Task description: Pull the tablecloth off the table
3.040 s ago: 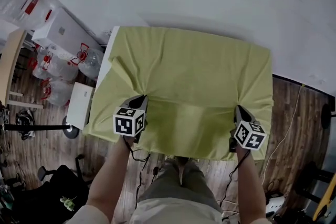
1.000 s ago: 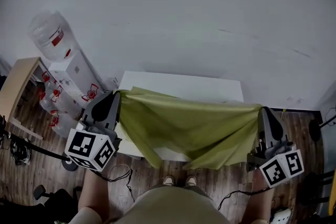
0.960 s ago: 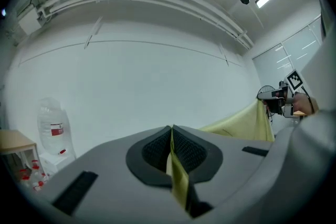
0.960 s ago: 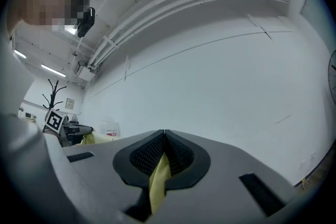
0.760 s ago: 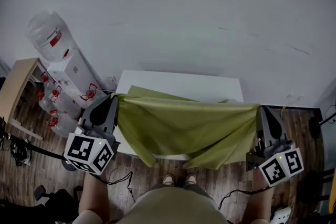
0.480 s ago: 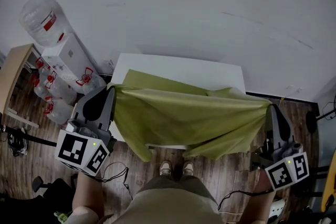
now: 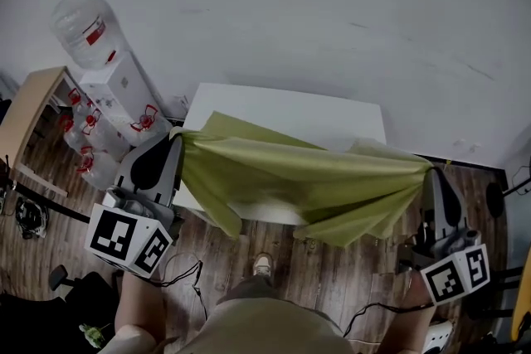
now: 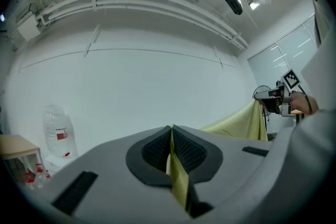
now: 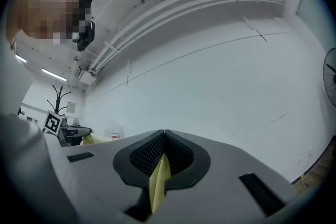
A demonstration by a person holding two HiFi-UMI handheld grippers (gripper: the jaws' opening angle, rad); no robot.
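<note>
The pull-off step is judged under way. The olive tablecloth (image 7: 307, 186) is clamped at its near corners by the left claw (image 7: 177, 138) and right claw (image 7: 430, 171). Its far part is laid over the white desk (image 7: 290, 105) at 12 o'clock. A further pull toward 6 o'clock is called for.

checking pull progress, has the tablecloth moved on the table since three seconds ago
Yes. The tablecloth covered nearly the whole table then; it has slid toward the person, leaving the far part of the white top bare.
</note>
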